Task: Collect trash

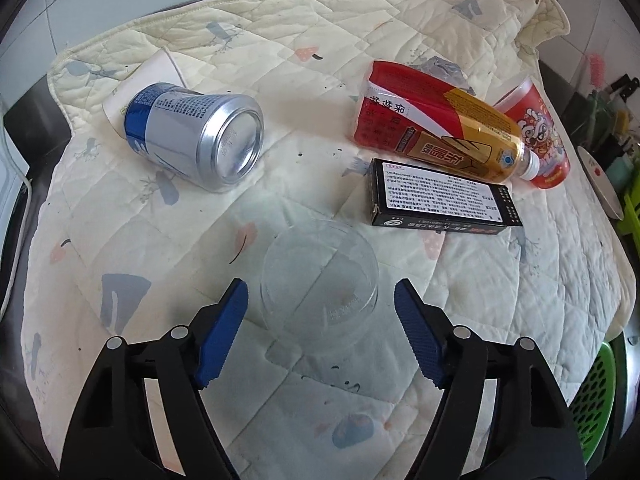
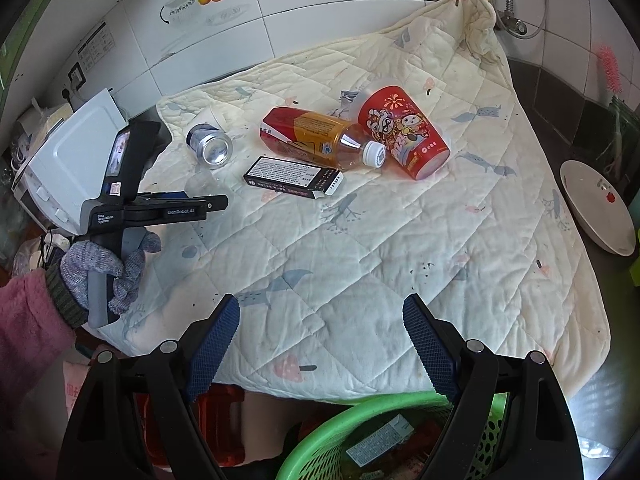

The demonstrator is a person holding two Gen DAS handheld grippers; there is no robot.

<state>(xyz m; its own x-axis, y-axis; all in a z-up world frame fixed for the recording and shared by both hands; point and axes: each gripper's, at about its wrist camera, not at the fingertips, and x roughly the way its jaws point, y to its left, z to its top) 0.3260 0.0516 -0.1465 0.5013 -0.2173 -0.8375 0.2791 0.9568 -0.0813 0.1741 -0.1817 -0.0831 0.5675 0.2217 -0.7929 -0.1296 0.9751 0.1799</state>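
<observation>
A clear plastic cup [image 1: 320, 280] stands upside down on the quilt [image 1: 500, 300], and my left gripper [image 1: 321, 286] is open around it, the blue pads [image 1: 224, 332] just off its sides. Behind it lie a blue and silver can [image 1: 200, 136], a black box [image 1: 440, 196], a tea bottle [image 1: 460, 136], a red packet [image 1: 384, 108] and a red paper cup [image 1: 536, 132]. In the right wrist view my right gripper [image 2: 321, 302] hangs open and empty over the quilt's front edge, far from the can [image 2: 210, 146], box [image 2: 292, 176] and bottle [image 2: 320, 136].
A green basket [image 2: 352, 432] holding some trash sits below the quilt's front edge. A white bowl [image 2: 596, 208] stands at the right, a white appliance [image 2: 68, 160] at the left. A gloved hand [image 2: 104, 268] holds the left gripper. Tiled wall behind.
</observation>
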